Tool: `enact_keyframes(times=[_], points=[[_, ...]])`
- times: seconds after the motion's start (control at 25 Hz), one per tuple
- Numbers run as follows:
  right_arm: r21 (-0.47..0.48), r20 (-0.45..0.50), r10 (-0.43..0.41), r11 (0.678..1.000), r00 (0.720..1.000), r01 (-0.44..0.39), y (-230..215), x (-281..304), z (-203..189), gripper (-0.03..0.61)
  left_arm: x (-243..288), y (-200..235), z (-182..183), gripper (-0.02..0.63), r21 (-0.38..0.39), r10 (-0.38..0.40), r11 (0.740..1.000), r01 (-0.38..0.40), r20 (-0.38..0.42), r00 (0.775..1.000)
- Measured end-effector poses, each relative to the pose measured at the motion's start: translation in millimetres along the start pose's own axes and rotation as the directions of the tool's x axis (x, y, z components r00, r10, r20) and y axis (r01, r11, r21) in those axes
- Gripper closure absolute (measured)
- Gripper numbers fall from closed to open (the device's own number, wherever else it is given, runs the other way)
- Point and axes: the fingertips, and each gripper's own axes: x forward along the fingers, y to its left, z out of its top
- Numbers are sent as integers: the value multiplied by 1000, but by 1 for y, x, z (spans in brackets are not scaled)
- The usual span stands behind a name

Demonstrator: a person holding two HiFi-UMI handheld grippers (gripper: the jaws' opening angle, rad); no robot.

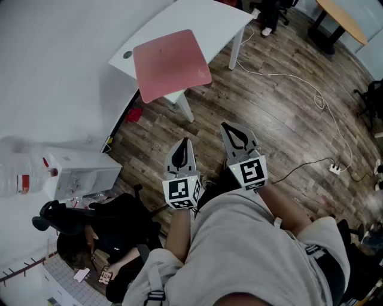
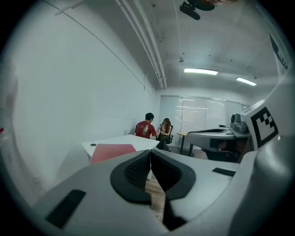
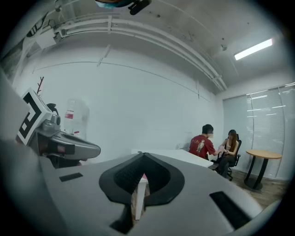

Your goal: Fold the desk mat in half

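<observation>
The pink desk mat lies flat on the white desk, its near edge overhanging the desk's rim. Both grippers hang in the air over the wooden floor, well short of the desk. My left gripper is shut with nothing between its pads. My right gripper is beside it, also shut and empty. The left gripper view shows the mat ahead past the closed left gripper. In the right gripper view the closed right gripper points at the desk, with a desk leg showing behind the jaws.
A white cable runs across the floor to a power strip. A white cabinet, a water bottle and a black chair stand at the left. Two people sit at the far end of the desk. A round table stands far right.
</observation>
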Motion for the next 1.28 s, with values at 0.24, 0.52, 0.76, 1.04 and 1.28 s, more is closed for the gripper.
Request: enact_keyframes(times=[0.24, 0.52, 0.76, 1.04, 1.28], points=[[-15, -13, 1, 1000, 1000, -1, -8, 12, -8, 538, 15, 4, -8, 601, 5, -2, 1000, 2, -20, 1000], [-30, -32, 44, 999, 999, -45, -22, 55, -18, 538, 52, 29, -15, 601, 0, 22, 1000, -22, -63, 998], [-138, -113, 99, 984, 989, -114, -35, 101, -43, 537, 84, 67, -29, 601, 32, 65, 998, -62, -124, 990], [-175, -204, 144, 968, 968, -181, -59, 140, -79, 537, 117, 98, -57, 601, 85, 107, 992, -89, -236, 966], [-256, -279, 140, 943, 950, -214, -78, 168, -114, 537, 136, 127, -87, 601, 211, 155, 974, -85, -342, 927]])
